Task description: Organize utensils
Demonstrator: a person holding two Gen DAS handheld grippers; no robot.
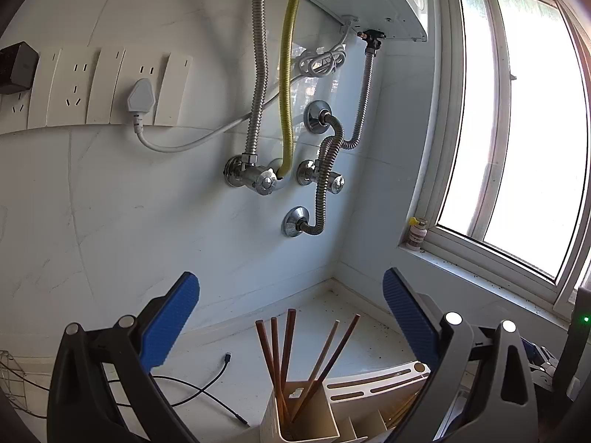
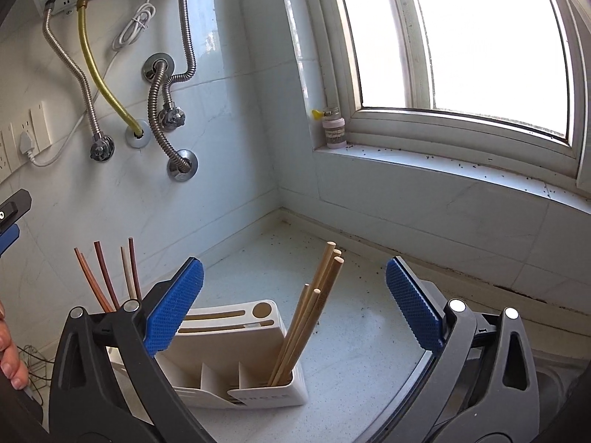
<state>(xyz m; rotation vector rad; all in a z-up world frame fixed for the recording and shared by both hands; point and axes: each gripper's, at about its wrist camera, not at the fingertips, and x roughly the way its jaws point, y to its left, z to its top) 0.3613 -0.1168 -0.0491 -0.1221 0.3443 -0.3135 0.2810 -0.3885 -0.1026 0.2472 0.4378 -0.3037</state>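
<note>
Over at about nine o'clock on the tiled wall a row of sockets (image 1: 110,86) holds a grey plug (image 1: 139,98) whose white cord droops toward the pipework. The left gripper (image 1: 291,317) hangs above the counter with its blue pads spread wide and nothing between them. Just below it, at six o'clock, stands a cream utensil holder (image 1: 306,417) divided into compartments; its end compartment holds the dark brown chopsticks (image 1: 282,354), five of them leaning upright and fanning apart at the tips. A thin black cable (image 1: 207,384) trails across the white countertop (image 1: 351,336) at seven o'clock. From the right wrist the same utensil holder (image 2: 266,391) sits at six o'clock, near the corner where the walls meet: the dark chopsticks (image 2: 107,277) rise at its far left end, the middle compartments show nothing standing in them, and the right end compartment holds pale wooden chopsticks (image 2: 310,313) tilted toward one o'clock. The right gripper (image 2: 295,295) is also opened wide, holding nothing. At one o'clock a small pink bottle (image 2: 334,131) stands on the window ledge (image 2: 443,170).
</note>
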